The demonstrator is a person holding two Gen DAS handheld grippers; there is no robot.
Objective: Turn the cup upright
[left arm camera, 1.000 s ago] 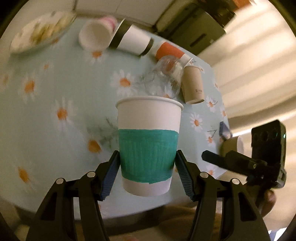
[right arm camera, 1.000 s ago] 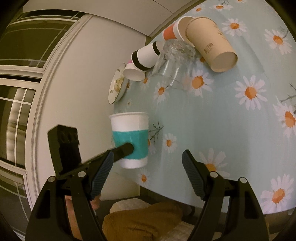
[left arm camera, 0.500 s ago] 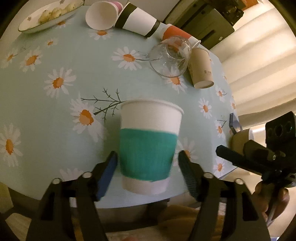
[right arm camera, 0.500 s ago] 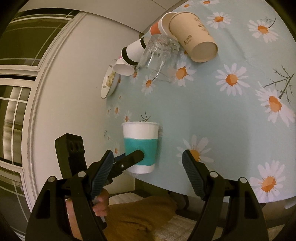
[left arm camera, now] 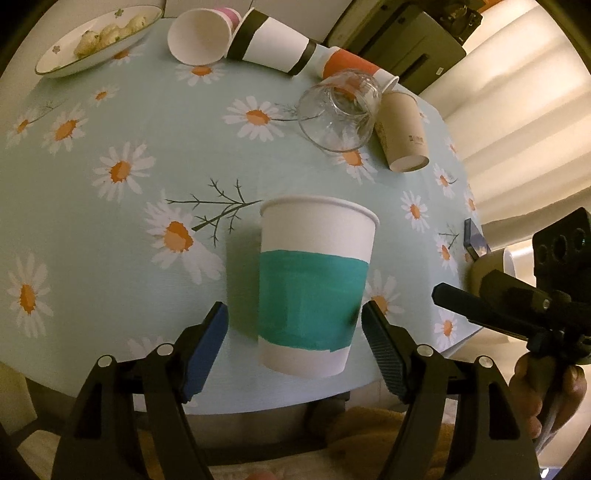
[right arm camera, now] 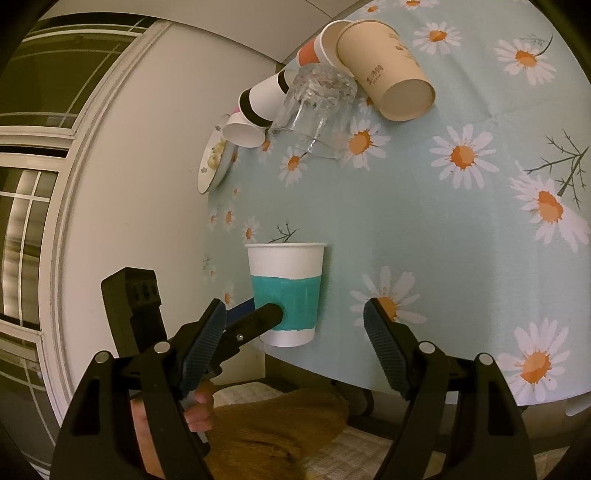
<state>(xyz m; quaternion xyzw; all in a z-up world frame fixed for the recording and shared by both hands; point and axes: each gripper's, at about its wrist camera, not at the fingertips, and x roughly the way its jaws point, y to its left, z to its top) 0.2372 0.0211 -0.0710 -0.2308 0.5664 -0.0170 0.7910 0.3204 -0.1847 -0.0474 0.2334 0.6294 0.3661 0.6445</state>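
Your left gripper (left arm camera: 293, 347), jaws apart, straddles the upright teal-banded paper cup (left arm camera: 314, 288) near the worktop (left arm camera: 110, 229) edge, while your right gripper (right arm camera: 295, 341) hangs open beside it.

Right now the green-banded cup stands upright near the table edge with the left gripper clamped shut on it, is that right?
Not quite: the left gripper is open, its pads clear of the green-banded cup on both sides, as the left wrist view shows. The cup does stand upright near the table edge.

Pink cup (left arm camera: 229, 14) mostly hidden
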